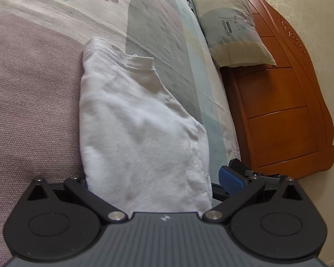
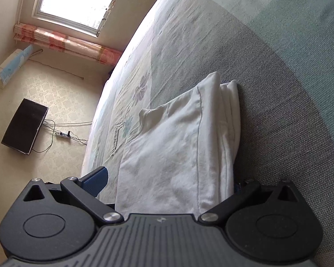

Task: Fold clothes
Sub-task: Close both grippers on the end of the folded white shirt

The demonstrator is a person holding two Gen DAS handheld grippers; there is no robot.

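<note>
Left wrist view: my left gripper straddles the folded white shirt, jaws apart; its long axis runs straight ahead.

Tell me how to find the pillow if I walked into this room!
Look for the big bed with the flowery cover, then go to its end by the orange wooden headboard. The pillow leans there, cream and pale green with a small flower sprig and grey lettering. The white folded garment lies flat and plain in the middle of the bed instead.
</note>
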